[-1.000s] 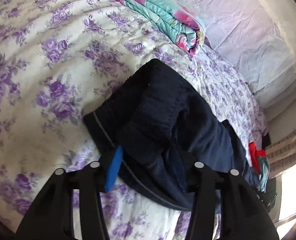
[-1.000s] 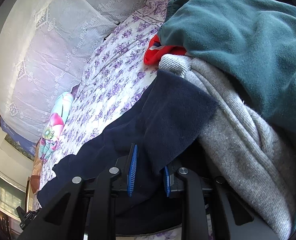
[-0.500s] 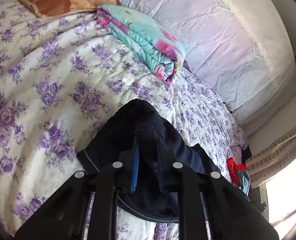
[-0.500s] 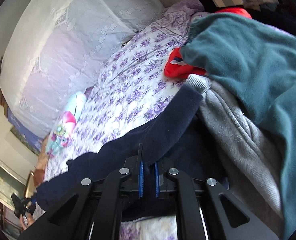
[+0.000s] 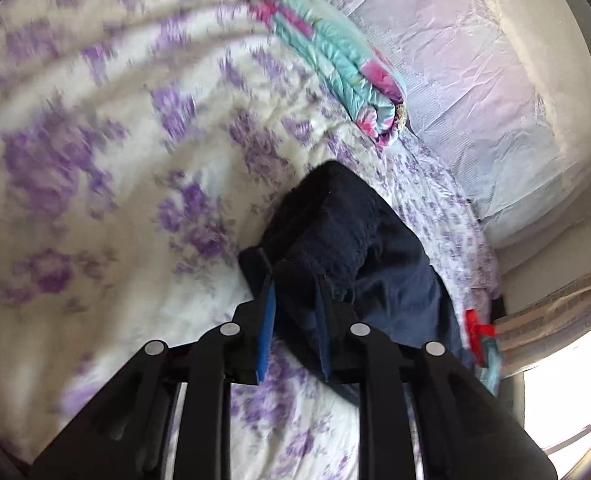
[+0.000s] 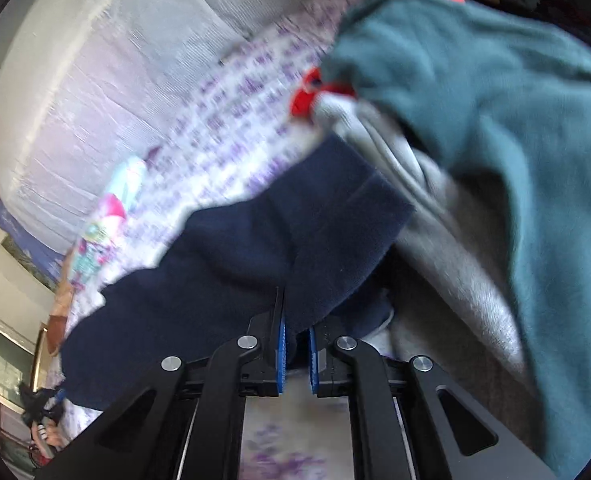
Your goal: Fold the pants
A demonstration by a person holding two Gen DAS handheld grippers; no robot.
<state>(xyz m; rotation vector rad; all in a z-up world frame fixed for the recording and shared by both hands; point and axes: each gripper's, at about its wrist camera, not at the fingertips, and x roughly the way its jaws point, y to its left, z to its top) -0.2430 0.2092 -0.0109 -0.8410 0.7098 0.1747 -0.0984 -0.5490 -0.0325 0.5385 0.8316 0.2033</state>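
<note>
Both claws grip the navy pants (image 5: 347, 240) on the floral bedspread (image 5: 115, 208): left gripper (image 5: 293, 336) clamped on a thick bunch, right gripper (image 6: 295, 354) nearly closed on another edge, w/ grey sweater (image 6: 455, 264) & teal fleece (image 6: 495, 92) piled beside.

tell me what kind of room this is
Most likely a bedroom. The navy pants lie on a bed with a purple-flowered bedspread, a folded turquoise quilt sits near its far side, and more clothes, teal and grey, are piled beside the pants.
</note>
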